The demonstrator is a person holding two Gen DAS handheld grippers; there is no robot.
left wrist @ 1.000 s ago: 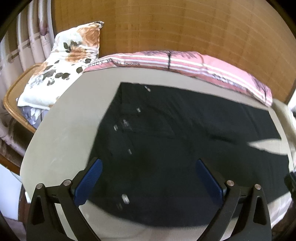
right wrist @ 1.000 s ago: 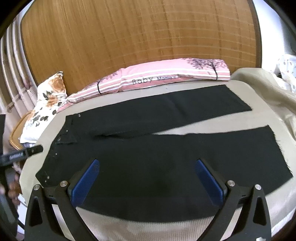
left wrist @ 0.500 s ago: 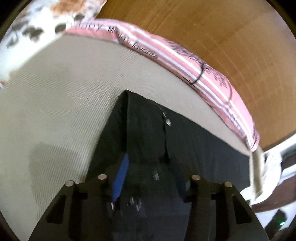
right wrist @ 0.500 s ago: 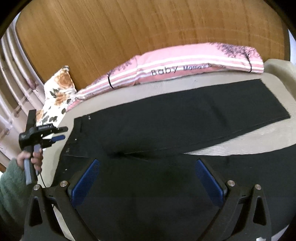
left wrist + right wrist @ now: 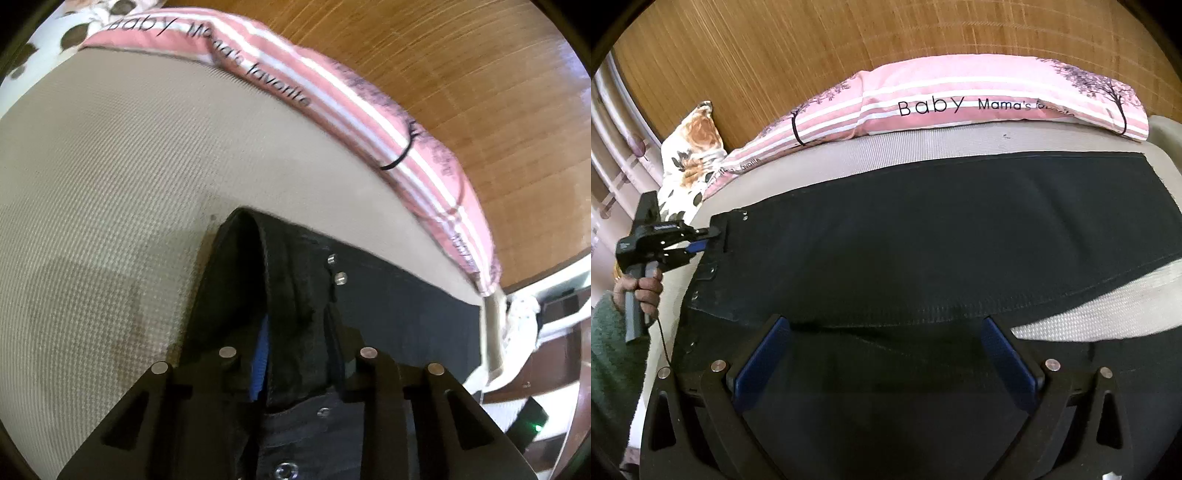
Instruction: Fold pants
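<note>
The black pants [image 5: 923, 251] are spread flat on the beige bed [image 5: 110, 184], the legs running toward the right, in front of a pink striped pillow [image 5: 960, 99]. The waistband [image 5: 291, 295] is pinched by the left claw [image 5: 295, 365], whose jaws are clenched on a raised fold of it. The right claw [image 5: 882, 362] is held released above the crotch area, and nothing is gripped by it. The cloth seems soft, rather thick and not slippery, so it is expected to sag and drag when lifted. A hold at the waistband and a second one on the near leg's edge would probably be suited for folding one leg over the other.
</note>
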